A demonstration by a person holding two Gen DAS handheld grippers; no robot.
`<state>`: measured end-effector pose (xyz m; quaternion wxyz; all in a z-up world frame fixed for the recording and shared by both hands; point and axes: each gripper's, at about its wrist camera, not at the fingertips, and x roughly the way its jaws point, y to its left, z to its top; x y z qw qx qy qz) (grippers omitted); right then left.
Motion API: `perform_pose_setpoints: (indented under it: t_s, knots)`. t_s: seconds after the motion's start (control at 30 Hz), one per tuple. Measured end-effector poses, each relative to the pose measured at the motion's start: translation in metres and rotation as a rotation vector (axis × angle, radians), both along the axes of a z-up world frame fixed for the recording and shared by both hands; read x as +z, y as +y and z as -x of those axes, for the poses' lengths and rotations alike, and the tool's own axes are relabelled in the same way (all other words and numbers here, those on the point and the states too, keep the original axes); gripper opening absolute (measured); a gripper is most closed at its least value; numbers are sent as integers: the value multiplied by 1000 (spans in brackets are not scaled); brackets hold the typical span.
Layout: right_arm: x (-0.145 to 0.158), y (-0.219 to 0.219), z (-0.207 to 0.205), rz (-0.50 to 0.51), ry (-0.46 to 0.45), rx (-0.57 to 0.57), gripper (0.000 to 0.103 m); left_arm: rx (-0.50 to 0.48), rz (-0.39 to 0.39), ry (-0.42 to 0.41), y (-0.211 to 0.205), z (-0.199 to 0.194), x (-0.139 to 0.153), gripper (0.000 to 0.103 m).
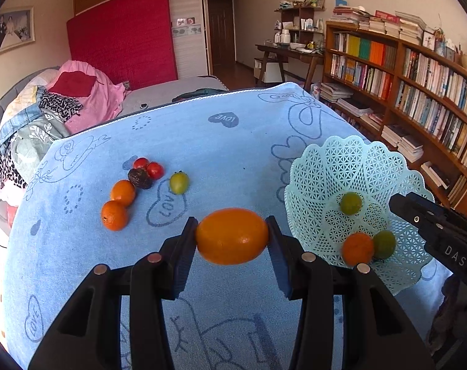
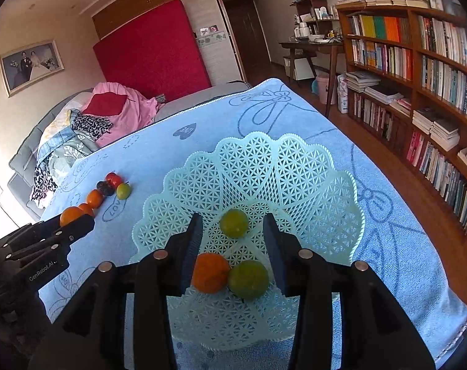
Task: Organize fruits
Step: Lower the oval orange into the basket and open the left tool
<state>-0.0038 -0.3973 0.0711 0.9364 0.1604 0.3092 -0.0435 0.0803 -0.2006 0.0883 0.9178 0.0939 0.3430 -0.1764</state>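
The left gripper (image 1: 232,237) has its jaws closed narrow on an orange kumquat (image 1: 232,236), pinched by its two ends and lifted clear of the surface, just left of the pale green lattice basket (image 1: 307,166). Gripping it lengthwise looks deliberate to me: the long axis sits between the pads, so it should not roll out on the way over.

The right gripper (image 2: 232,240) hovers over the basket with its jaws wide and nothing in them. Below, in the bowl, lie an orange fruit (image 2: 210,273) touching a green one (image 2: 248,279), and another green fruit (image 2: 233,223) a little farther in. Collecting there seems the point, since the walls stop round things wandering.

Farther left of the basket, on the blue towel (image 1: 221,154) covering the surface, the unsorted cluster waits: two small oranges (image 1: 118,205) touching, a dark wrinkled fruit (image 1: 140,178), two red tomatoes (image 1: 148,167), and a green tomato (image 1: 179,182) slightly apart
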Motion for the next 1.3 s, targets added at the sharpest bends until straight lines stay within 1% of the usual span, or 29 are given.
perform_pose_setpoints:
  t_s: [0.3, 0.33, 0.4, 0.6, 0.63, 0.7, 0.73, 0.8, 0.9, 0.93, 1.0, 1.03, 1.07, 1.1, 1.13, 1.2, 1.3]
  knots:
    - [4, -16, 6, -25, -32, -40, 43, -55, -9, 2, -27, 3, 0, 45]
    - [4, -18, 7, -28, -35, -44, 44, -61, -9, 2, -30, 3, 0, 45]
    - [5, -20, 8, -30, -43, -55, 52, -76, -9, 3, -37, 4, -1, 45]
    - [6, -25, 9, -36, -47, -65, 53, -120, -11, 17, -55, 8, -5, 46]
    - [7, -25, 9, -37, -48, -67, 53, -123, -14, 13, -56, 9, -5, 47]
    - [6, -26, 9, -40, -49, -69, 53, -129, -11, -2, -58, 10, -3, 63]
    - [6, -26, 9, -40, -49, -70, 54, -130, -9, -10, -58, 11, -2, 65]
    - [6, -26, 9, -43, -53, -71, 59, -133, -9, -18, -58, 13, -1, 67]
    - [7, -26, 10, -42, -60, -74, 63, -120, -8, -16, -54, 10, -1, 72]
    - [8, -26, 11, -43, -62, -76, 64, -113, -7, -14, -52, 9, -1, 72]
    - [9, -27, 11, -47, -68, -83, 70, -98, -4, -8, -48, 7, -1, 74]
    - [9, -27, 12, -49, -70, -86, 71, -90, -4, -5, -47, 7, -1, 76]
    - [10, -27, 12, -51, -72, -89, 73, -82, -4, -4, -45, 6, -1, 81]
    - [10, -28, 13, -54, -74, -91, 79, -74, -6, -3, -44, 7, -1, 85]
    - [10, -29, 13, -58, -76, -94, 81, -67, -7, -1, -43, 6, -2, 86]
    - [9, -31, 14, -74, -82, -101, 94, -50, -17, -2, -40, 5, -3, 90]
    - [8, -32, 15, -98, -86, -98, 97, -32, -20, 5, -36, 3, -5, 90]
